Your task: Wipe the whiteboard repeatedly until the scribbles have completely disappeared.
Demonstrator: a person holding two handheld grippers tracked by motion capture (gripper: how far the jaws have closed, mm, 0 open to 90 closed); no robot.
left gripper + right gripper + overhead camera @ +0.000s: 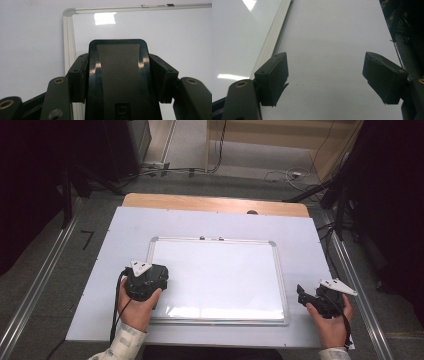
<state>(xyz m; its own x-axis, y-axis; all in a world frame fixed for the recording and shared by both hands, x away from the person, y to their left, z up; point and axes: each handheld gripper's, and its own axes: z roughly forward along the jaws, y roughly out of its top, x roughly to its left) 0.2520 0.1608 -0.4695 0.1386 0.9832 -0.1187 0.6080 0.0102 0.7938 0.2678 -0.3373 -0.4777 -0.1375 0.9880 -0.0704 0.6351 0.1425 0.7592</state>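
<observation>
left hand-held gripper [117,75] clamps a black eraser [117,65], whiteboard [220,275] just under & ahead. right hand-held gripper [327,82] is empty, jaws apart. keep eraser flat on board, wipe w/ even pressure.

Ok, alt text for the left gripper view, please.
The left gripper is shut on a black eraser, its two jaws pressed against the eraser's sides. Beyond it lies a whiteboard with a silver frame, its corner at upper left, on a white table.
</observation>
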